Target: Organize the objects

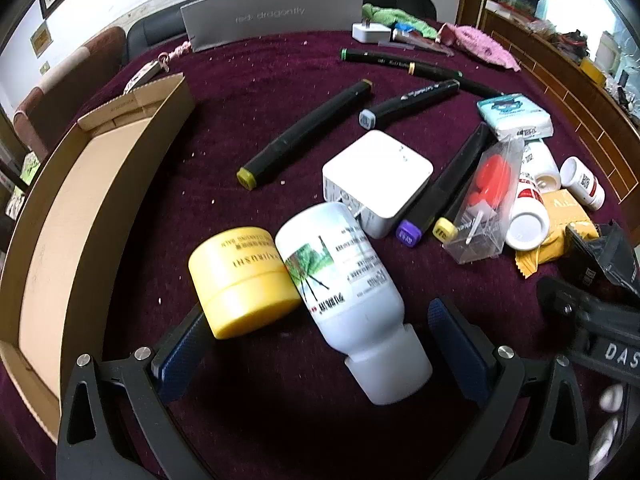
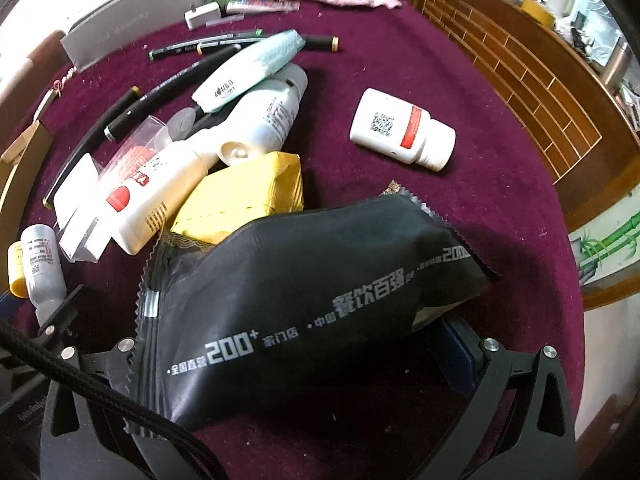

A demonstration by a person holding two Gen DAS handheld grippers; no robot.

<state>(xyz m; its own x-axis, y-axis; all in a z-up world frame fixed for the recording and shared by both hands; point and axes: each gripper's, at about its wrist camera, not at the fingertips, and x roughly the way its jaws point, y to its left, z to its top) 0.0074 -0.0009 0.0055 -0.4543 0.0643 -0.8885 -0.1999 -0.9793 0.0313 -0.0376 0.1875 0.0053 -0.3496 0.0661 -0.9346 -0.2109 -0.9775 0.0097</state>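
In the left wrist view my left gripper (image 1: 316, 332) is open on the maroon tablecloth (image 1: 256, 128). A yellow jar (image 1: 244, 280) and a white bottle (image 1: 348, 292) lie on their sides between its blue pads (image 1: 182, 354); the jar touches the left pad. An open cardboard box (image 1: 76, 216) stands to the left. In the right wrist view my right gripper (image 2: 296, 360) has its jaws spread wide around a black snack pouch (image 2: 304, 288). The pouch hides the left finger, so grip contact is unclear.
Black markers (image 1: 308, 132), a white charger (image 1: 380, 176), a tissue pack (image 1: 516, 116), a clear packet with red parts (image 1: 486, 200), pill bottles (image 2: 400, 130) and a yellow packet (image 2: 248, 196) lie scattered. A grey box (image 1: 276, 12) stands at the back. A wooden cabinet (image 2: 520, 80) borders the right.
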